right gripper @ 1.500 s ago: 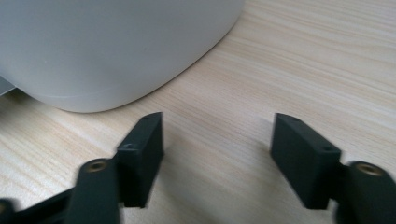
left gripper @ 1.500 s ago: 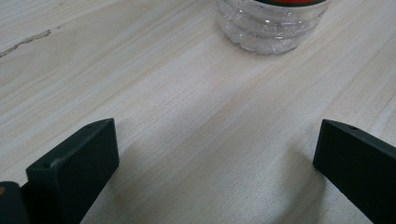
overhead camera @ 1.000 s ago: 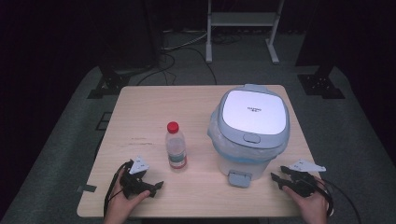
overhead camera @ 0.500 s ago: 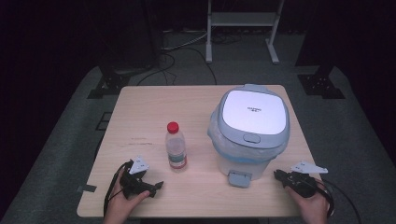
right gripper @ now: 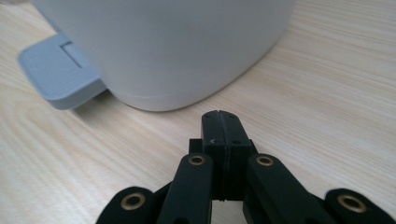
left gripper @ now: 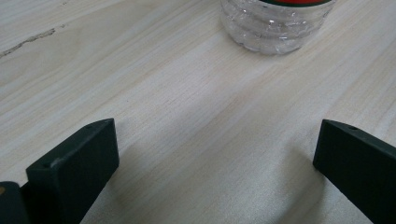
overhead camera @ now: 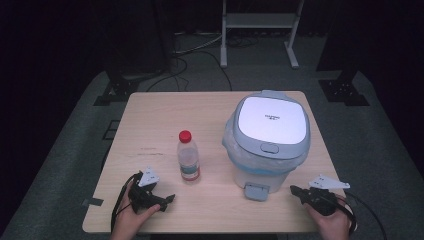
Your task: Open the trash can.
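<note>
Bottle (overhead camera: 187,162) and bin (overhead camera: 267,142) stood side by side on the table (overhead camera: 210,107), the capped bottle upright just ahead of the left hand-held gripper (overhead camera: 167,199), the lidded bin with its grey foot pedal (overhead camera: 256,191) near the right hand-held gripper (overhead camera: 295,190). Neither tool grasped anything: the left one's jaws were spread wide and released, the right one's were pressed together and clenched on nothing. The work in hand looked like throwing the bottle away, with the left tool about to take it and the right one placed to work the pedal. To do that well, the left tool should slide forward low and level, centre the bottle between its jaws, and close on the lower body rather than near the red cap, since a high grip could tip so light a thing. The right tool would do best to press squarely down on the pedal's flat top, not its edge, so the bin did not skid. The left gripper view showed the ribbed clear base of the bottle (left gripper: 275,25) lying ahead, off toward the right-hand jaw, so a small sideways correction seemed needed; the high view was too coarse to show that. The right gripper view showed the pedal (right gripper: 60,77) off to the left of the shut tips.
</note>
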The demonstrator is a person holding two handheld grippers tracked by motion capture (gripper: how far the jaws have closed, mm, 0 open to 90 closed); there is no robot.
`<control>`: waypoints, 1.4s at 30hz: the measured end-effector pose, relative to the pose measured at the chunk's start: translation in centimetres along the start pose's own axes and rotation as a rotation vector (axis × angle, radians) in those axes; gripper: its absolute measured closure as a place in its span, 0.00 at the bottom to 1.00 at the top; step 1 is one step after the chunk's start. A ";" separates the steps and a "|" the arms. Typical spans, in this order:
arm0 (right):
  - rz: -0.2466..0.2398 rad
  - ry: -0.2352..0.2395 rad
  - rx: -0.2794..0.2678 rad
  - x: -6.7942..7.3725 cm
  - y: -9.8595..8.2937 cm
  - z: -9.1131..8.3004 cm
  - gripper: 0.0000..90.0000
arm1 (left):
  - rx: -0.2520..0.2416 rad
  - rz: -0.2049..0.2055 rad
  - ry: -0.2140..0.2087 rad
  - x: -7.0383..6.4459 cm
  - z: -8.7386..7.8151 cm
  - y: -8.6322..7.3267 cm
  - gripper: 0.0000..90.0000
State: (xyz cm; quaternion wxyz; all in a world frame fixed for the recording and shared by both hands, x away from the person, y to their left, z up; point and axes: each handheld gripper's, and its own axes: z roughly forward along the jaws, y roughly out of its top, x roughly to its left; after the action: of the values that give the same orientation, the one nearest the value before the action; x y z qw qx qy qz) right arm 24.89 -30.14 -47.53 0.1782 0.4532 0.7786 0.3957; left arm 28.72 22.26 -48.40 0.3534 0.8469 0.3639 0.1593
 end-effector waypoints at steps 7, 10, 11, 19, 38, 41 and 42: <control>0.009 0.045 -0.009 0.9 0.0 -0.4 1.00 | -0.001 0.000 0.000 0.0 0.0 0.0 0.00; 0.014 0.068 -0.024 1.3 0.1 -0.5 1.00 | -0.001 0.000 0.000 0.0 0.0 0.0 0.00; 0.014 0.068 -0.024 1.3 0.1 -0.5 1.00 | -0.001 0.000 0.000 0.0 0.0 0.0 0.00; -0.003 0.108 -0.027 2.3 0.5 -0.3 1.00 | 0.000 0.000 0.000 0.0 0.0 0.0 0.00; -0.043 0.178 -0.047 4.6 1.5 0.5 1.00 | 0.000 0.000 0.000 0.0 0.0 0.0 0.00; -0.048 0.184 -0.053 4.9 1.7 0.6 1.00 | 0.000 0.000 0.000 0.0 0.0 0.0 0.00; -0.053 0.191 -0.062 5.0 1.9 0.7 1.00 | 0.000 0.000 0.000 0.0 0.0 0.0 0.00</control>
State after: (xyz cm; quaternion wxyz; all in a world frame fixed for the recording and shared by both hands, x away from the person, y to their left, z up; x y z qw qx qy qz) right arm 23.72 -25.05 -46.09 0.1277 0.3869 0.7913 0.4560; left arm 28.71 22.26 -48.40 0.3535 0.8468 0.3640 0.1594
